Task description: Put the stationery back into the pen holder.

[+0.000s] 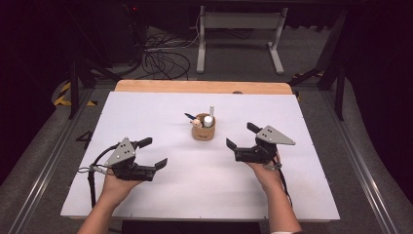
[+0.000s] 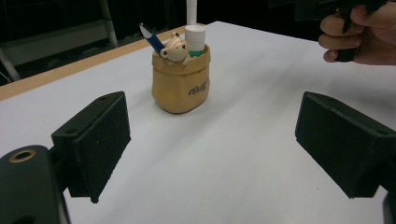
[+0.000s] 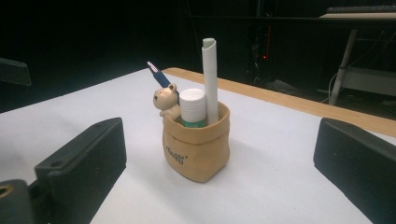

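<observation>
Holder: tan pen pot [image 1: 203,127] upright mid-table w/ pens + glue stick, btwn both tools
L gripper [image 1: 152,153]: jaws spread, empty, aimed at pot
R gripper [image 1: 239,136]: spread, empty, likely ready to reach in

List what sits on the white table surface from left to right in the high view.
left gripper → tan pouch-shaped holder with pens and a glue stick in it → right gripper.
</observation>
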Demonstrator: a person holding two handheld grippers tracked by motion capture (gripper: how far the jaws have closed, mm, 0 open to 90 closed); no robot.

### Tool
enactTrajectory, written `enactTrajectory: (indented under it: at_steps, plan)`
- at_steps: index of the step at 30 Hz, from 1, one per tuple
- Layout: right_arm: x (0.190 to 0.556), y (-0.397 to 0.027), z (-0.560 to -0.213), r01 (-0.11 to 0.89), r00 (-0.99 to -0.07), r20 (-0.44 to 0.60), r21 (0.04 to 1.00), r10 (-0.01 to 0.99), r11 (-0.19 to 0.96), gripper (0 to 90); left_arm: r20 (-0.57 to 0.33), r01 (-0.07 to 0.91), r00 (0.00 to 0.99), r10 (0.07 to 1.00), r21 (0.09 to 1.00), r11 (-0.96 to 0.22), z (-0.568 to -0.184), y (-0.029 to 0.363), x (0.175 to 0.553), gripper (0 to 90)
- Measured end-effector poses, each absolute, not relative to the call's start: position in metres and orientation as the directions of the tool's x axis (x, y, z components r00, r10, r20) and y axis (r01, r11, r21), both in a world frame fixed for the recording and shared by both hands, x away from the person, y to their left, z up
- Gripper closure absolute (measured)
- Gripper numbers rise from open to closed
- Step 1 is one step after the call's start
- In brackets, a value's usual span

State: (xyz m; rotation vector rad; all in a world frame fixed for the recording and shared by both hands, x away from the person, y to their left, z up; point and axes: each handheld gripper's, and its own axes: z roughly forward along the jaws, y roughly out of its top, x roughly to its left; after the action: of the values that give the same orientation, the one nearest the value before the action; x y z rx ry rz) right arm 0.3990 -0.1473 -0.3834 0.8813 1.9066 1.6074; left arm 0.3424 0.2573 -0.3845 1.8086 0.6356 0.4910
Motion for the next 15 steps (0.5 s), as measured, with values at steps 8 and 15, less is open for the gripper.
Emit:
enactTrajectory:
  at_steps: [8,15]
  plan:
    - [0.390,-0.163,-0.383,0.161,-0.676,0.043,0.983,0.736,0.091,0.7,0.019,0.180,0.773,0.634,0.952,-0.247,-0.385,0.259,0.342,9.6]
    - [0.380,-0.174,-0.379,0.151,-0.680,0.039,0.985,0.732,0.088,0.1,0.014,0.179,0.772,0.636,0.955,-0.238,-0.384,0.263,0.341,8.7]
